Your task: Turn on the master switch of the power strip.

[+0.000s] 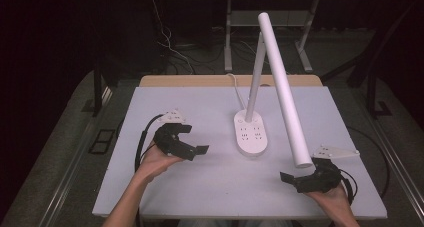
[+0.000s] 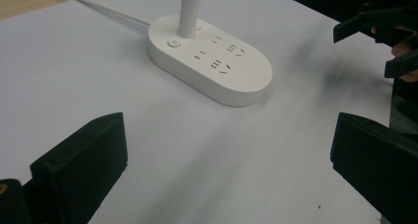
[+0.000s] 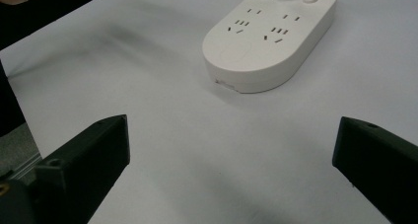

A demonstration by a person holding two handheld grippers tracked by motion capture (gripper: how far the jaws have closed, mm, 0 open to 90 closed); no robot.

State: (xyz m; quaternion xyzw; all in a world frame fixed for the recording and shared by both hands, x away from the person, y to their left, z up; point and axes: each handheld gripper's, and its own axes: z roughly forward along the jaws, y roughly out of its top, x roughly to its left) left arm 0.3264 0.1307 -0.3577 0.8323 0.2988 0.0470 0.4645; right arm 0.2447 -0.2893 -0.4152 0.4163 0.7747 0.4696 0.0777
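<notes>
Holding both tongs spread and empty, I've got the lamp (image 1: 250, 132) standing mid-surface between them, its base running front to back, left tongs (image 1: 192, 148) a touch nearer than right tongs (image 1: 295, 179).

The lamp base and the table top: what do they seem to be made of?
The lamp base looks like white moulded plastic with a smooth matt finish: rounded edges, sockets and a button pressed into it. The table top seems a pale grey matt board, perhaps laminate or foam; a wooden strip shows at its far edge.
</notes>
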